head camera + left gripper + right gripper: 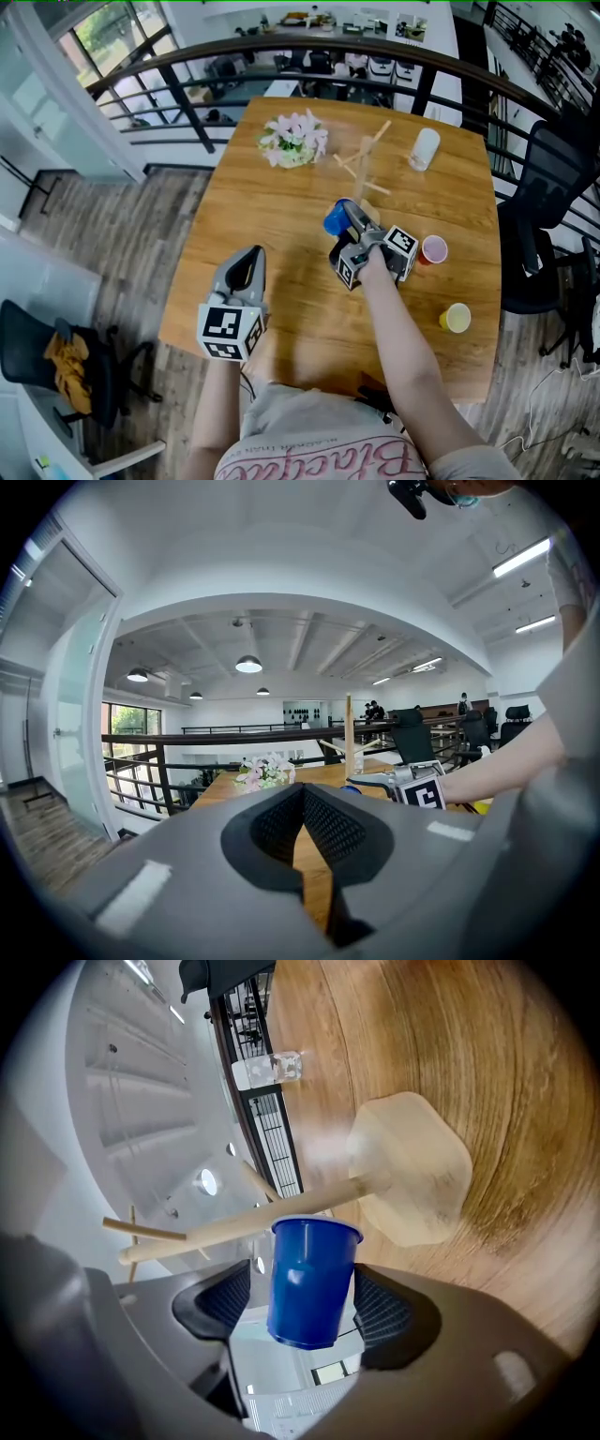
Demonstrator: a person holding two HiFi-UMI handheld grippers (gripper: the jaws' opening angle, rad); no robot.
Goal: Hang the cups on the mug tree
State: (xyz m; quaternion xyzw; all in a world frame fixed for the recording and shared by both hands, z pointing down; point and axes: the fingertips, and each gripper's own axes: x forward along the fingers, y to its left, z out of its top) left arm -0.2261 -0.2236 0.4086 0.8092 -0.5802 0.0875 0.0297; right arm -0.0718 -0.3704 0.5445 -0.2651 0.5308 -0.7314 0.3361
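Note:
The wooden mug tree (366, 161) stands at the far middle of the table (281, 225). In the right gripper view its post (281, 1218) and base (412, 1180) lie sideways. A blue cup (309, 1279) sits between my right gripper's (302, 1302) pads with its rim against the post. A gap shows beside one pad, so the jaws are open. I cannot tell whether a peg is inside the cup. In the head view the blue cup (334, 221) is at my right gripper's (343, 217) tips. My left gripper (249, 259) hovers at the near left, shut and empty (303, 794).
A clear cup (424, 148) lies on its side at the far right. A pink cup (434, 249) and a yellow cup (457, 318) stand at the right. Flowers (293, 139) sit at the far left. A railing (281, 56) runs behind the table.

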